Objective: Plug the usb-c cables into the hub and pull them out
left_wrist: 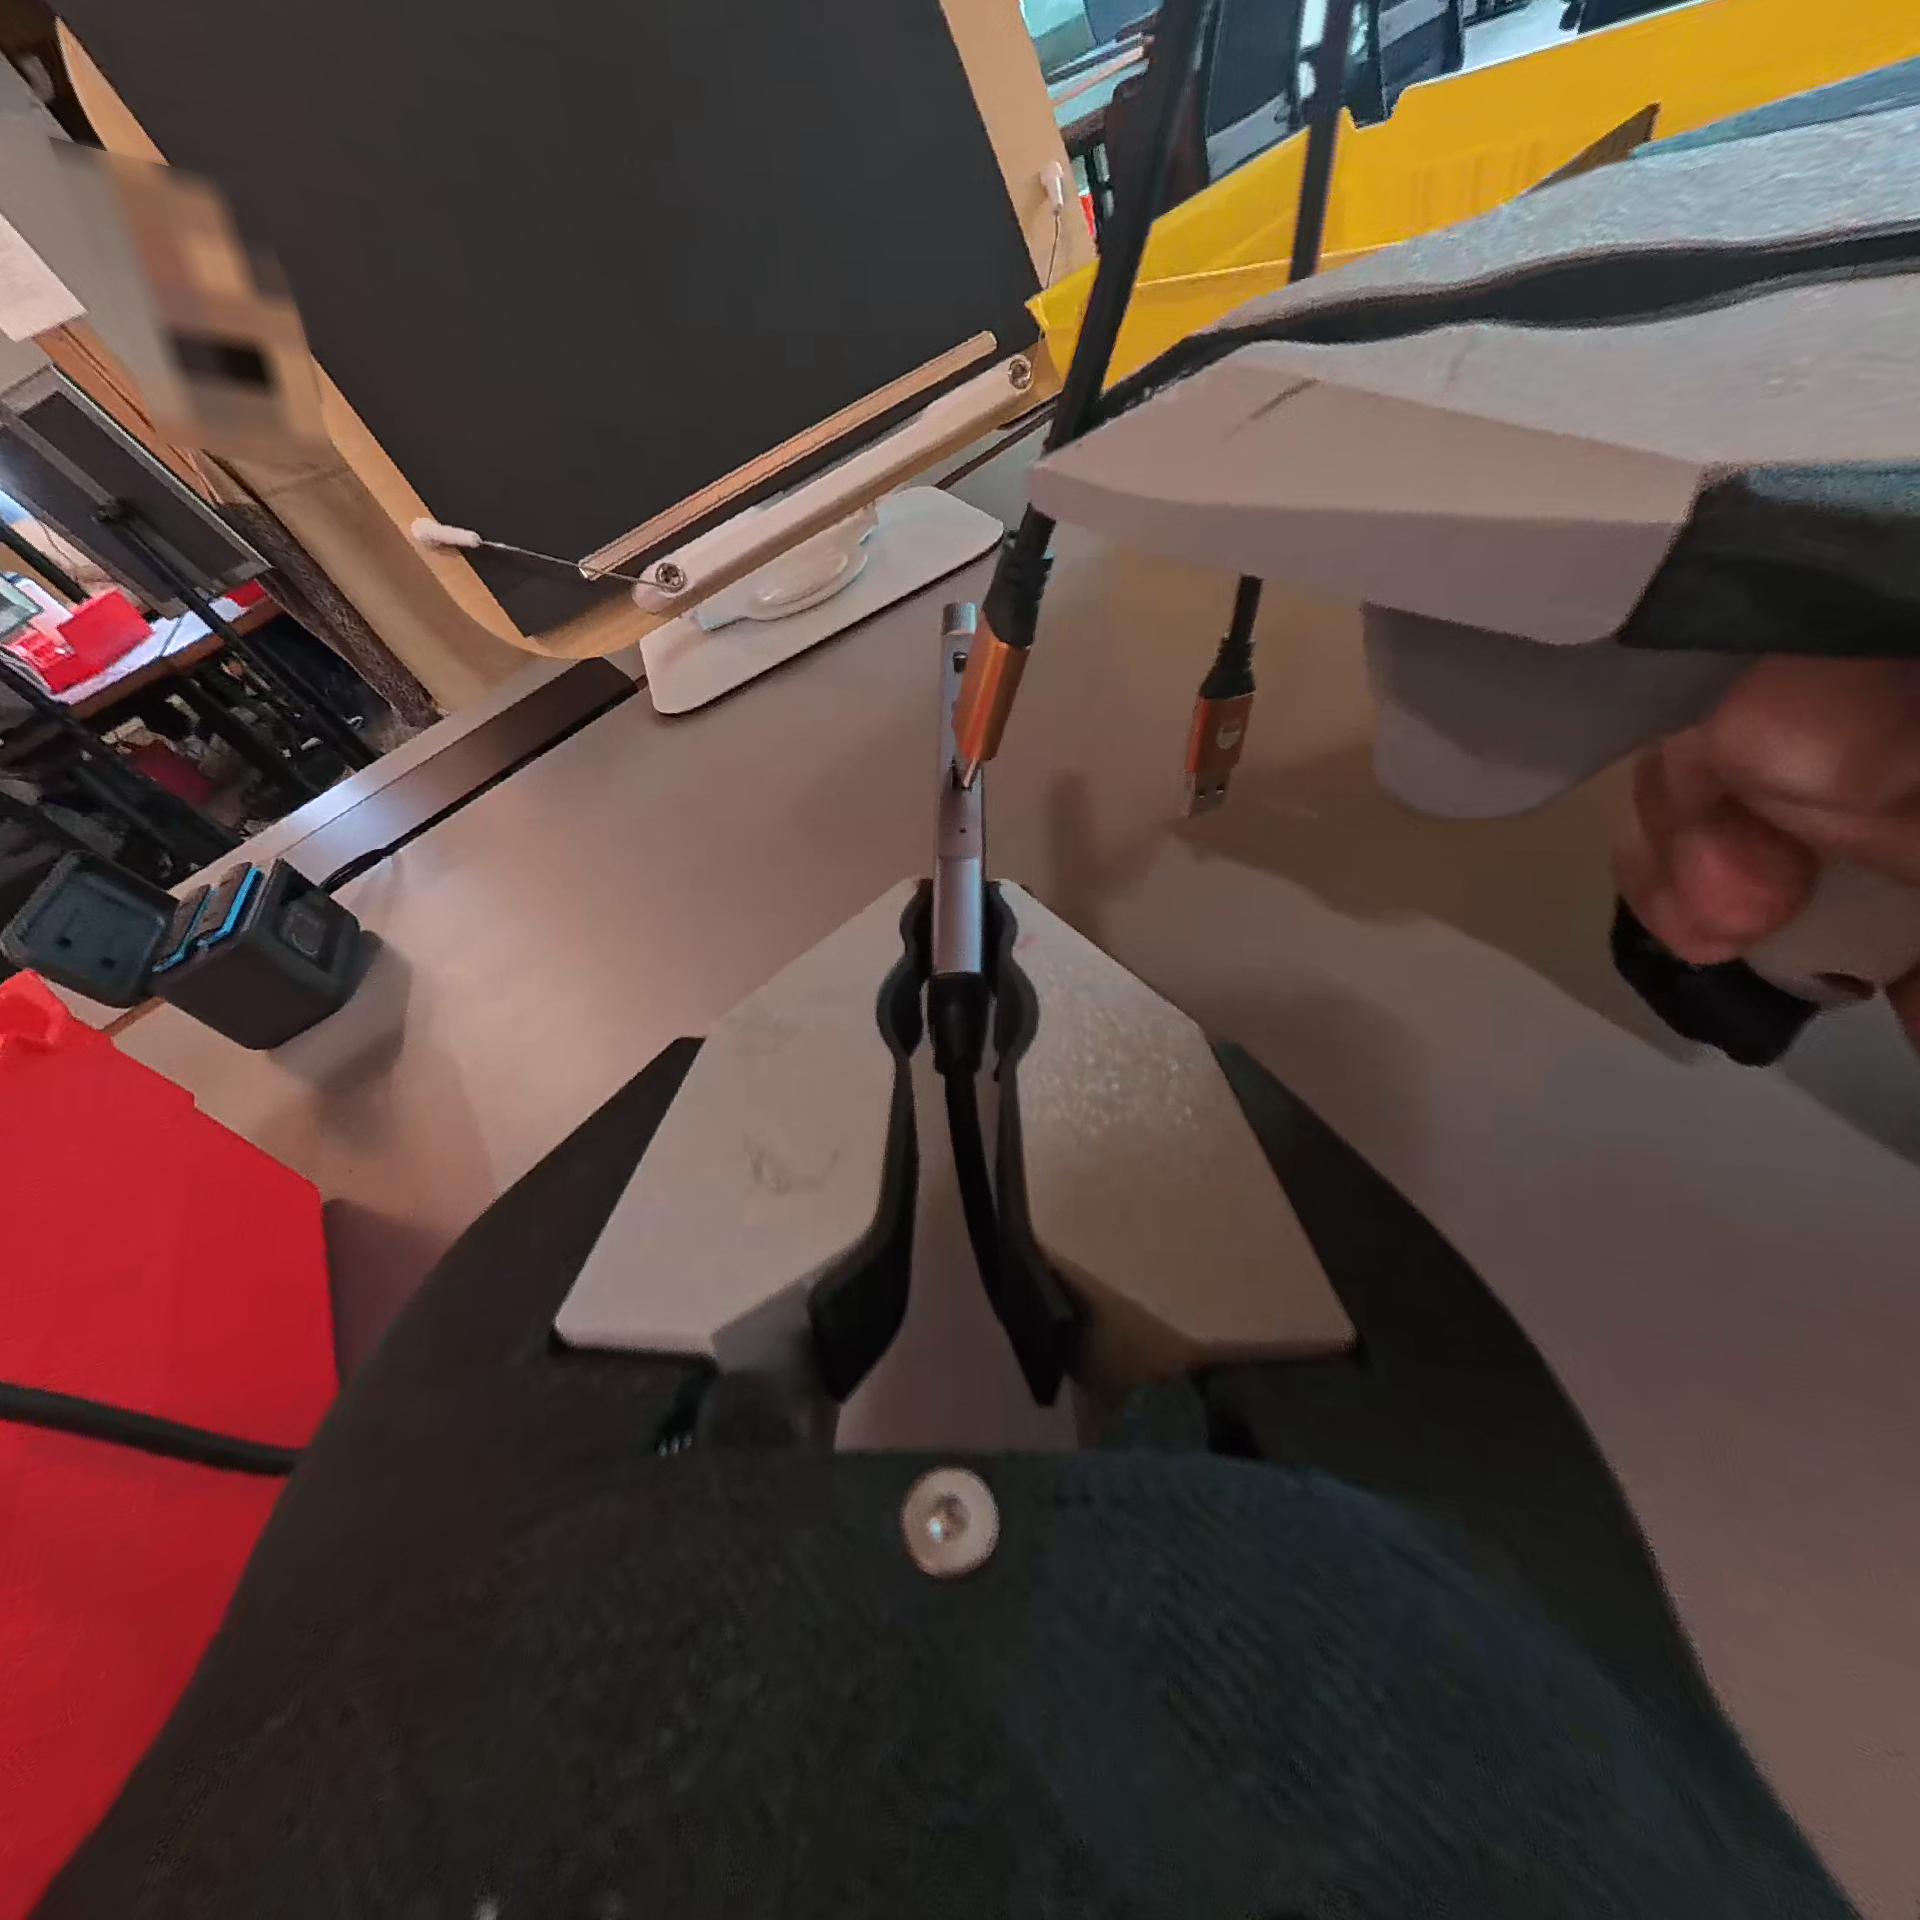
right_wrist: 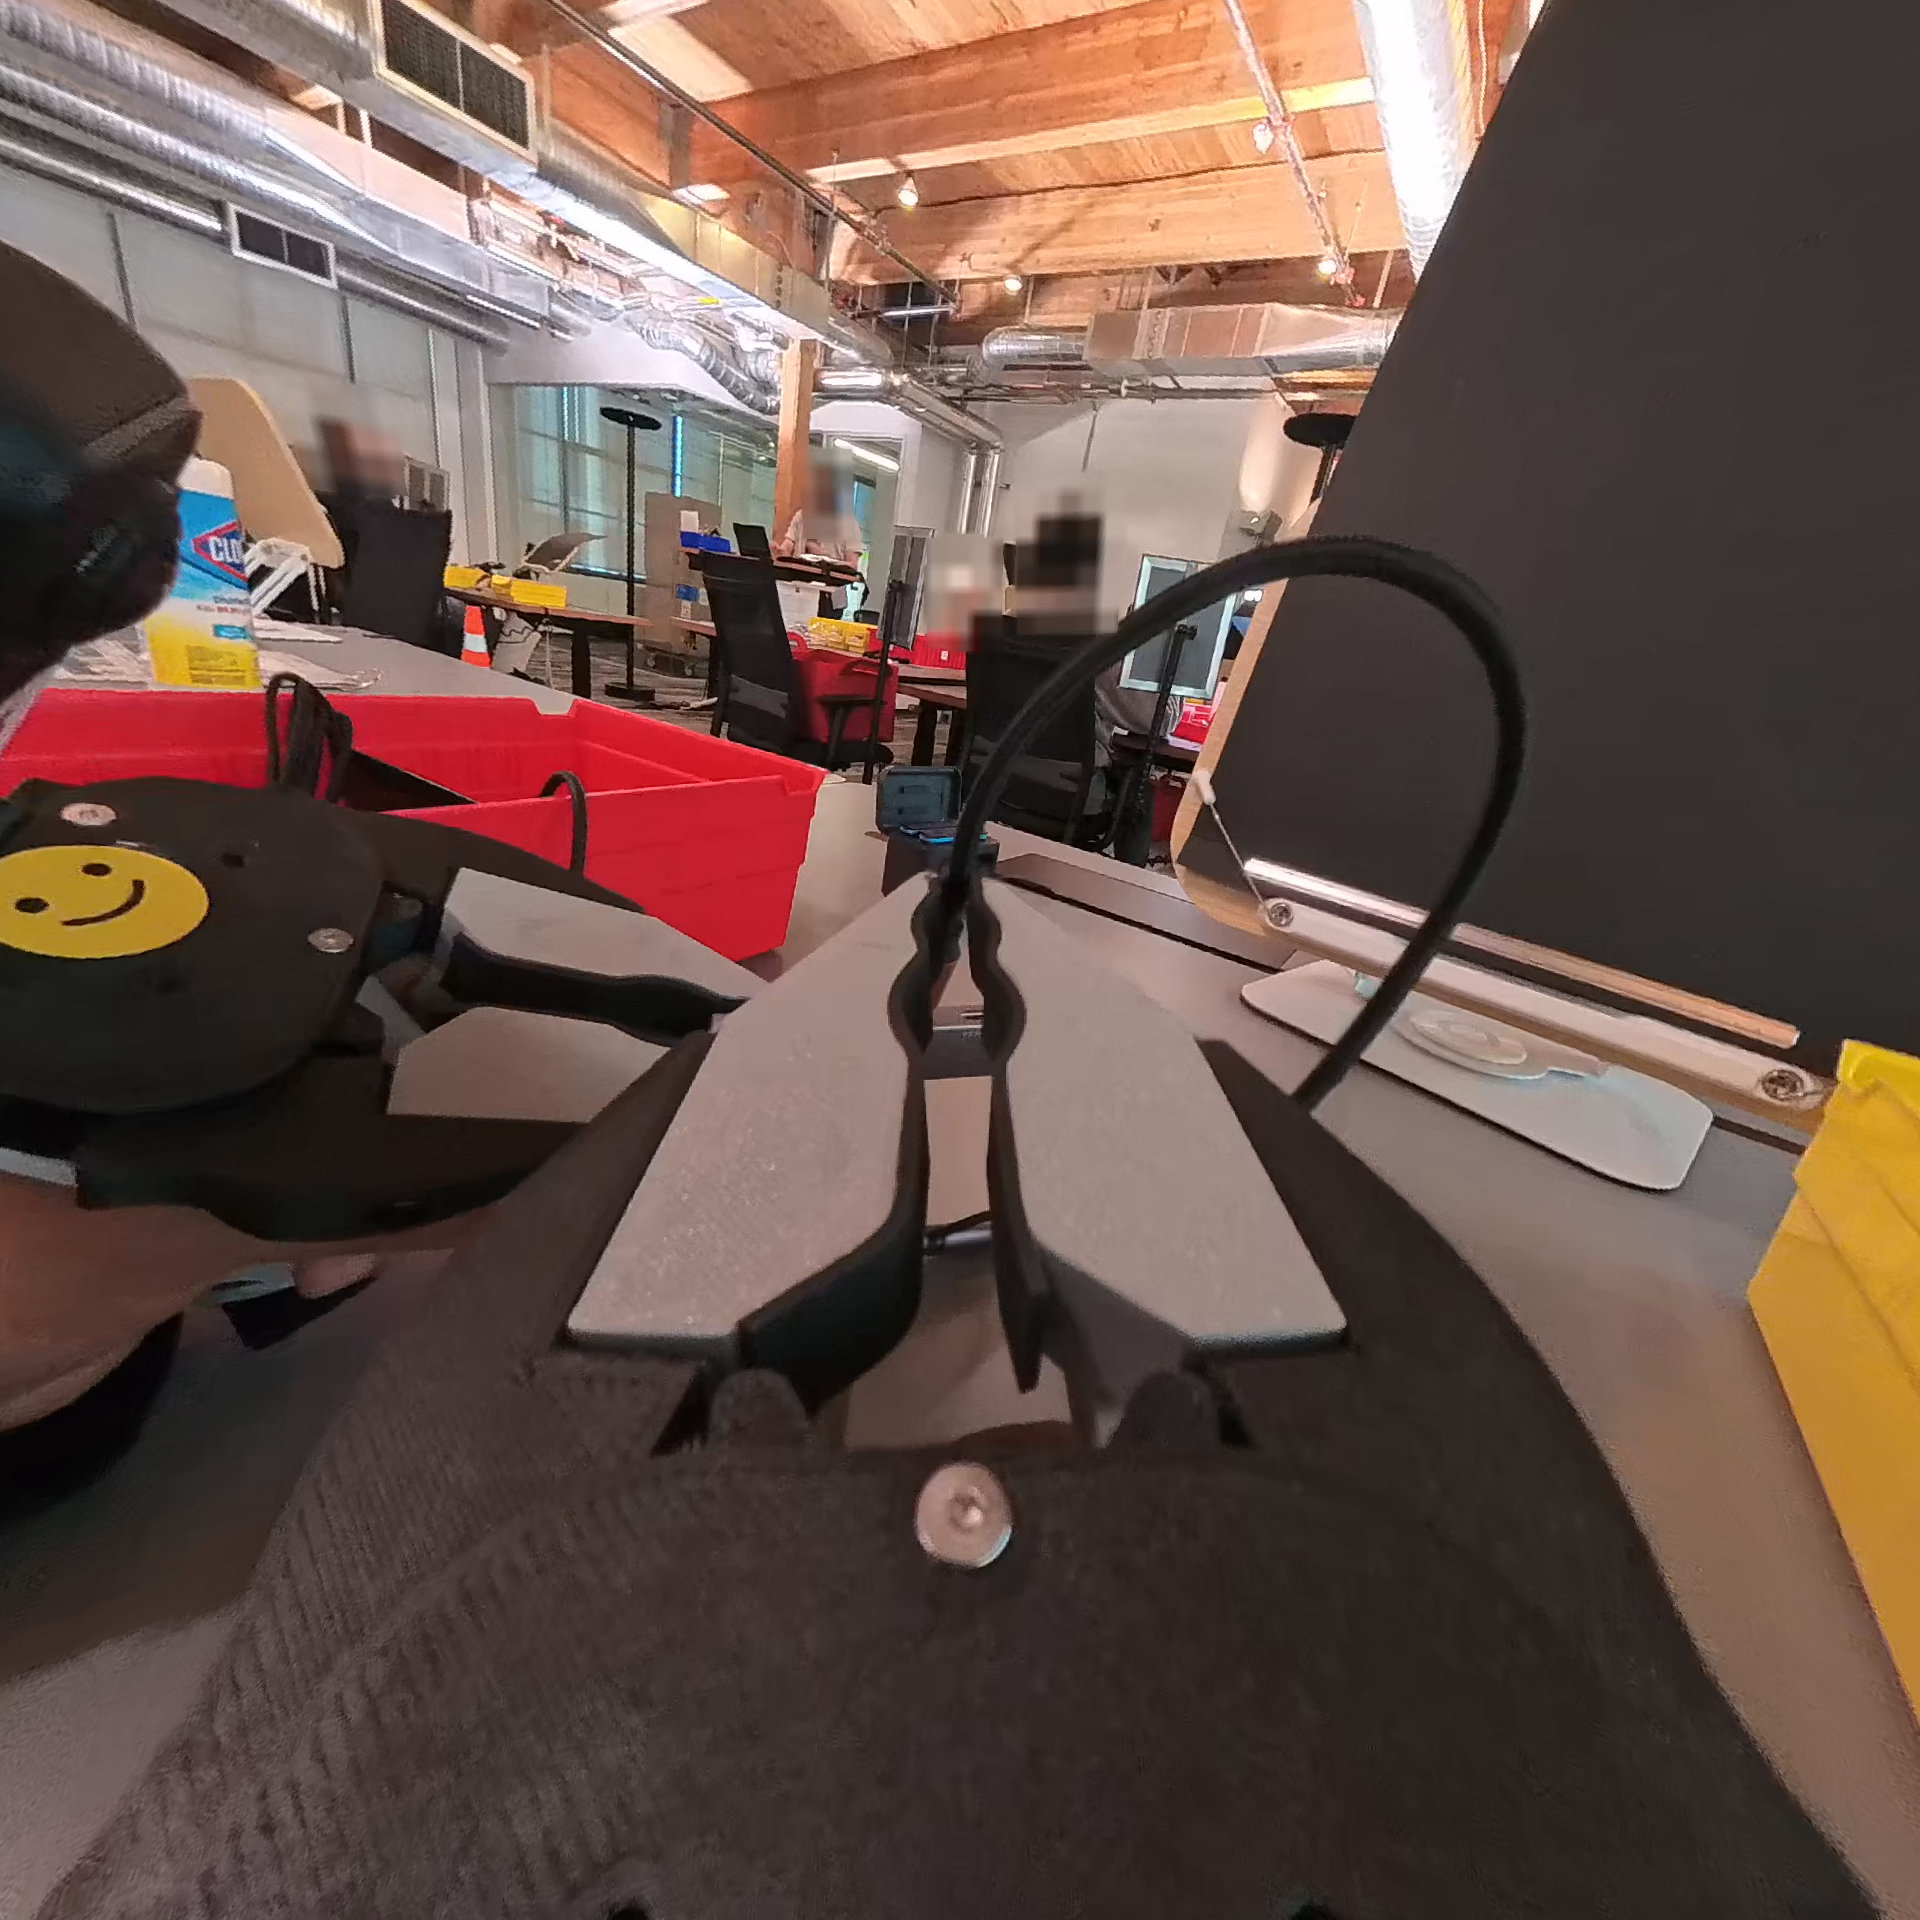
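Right now the left tongs (left_wrist: 956, 935) are clamping the grey hub (left_wrist: 958, 821) above the table (left_wrist: 644, 831), while the right tongs (right_wrist: 954, 914) are pinching the black cable (right_wrist: 1403, 623), its orange plug (left_wrist: 992, 691) touching a port; any tilt risks jamming.

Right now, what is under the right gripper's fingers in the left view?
Two orange plugs hang on black cables; one tip meets the grey hub, the other hangs free. The fingers hide where they grip the cable.

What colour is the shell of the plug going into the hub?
Orange plug, on a black braided cable; clearest in the left wrist view.
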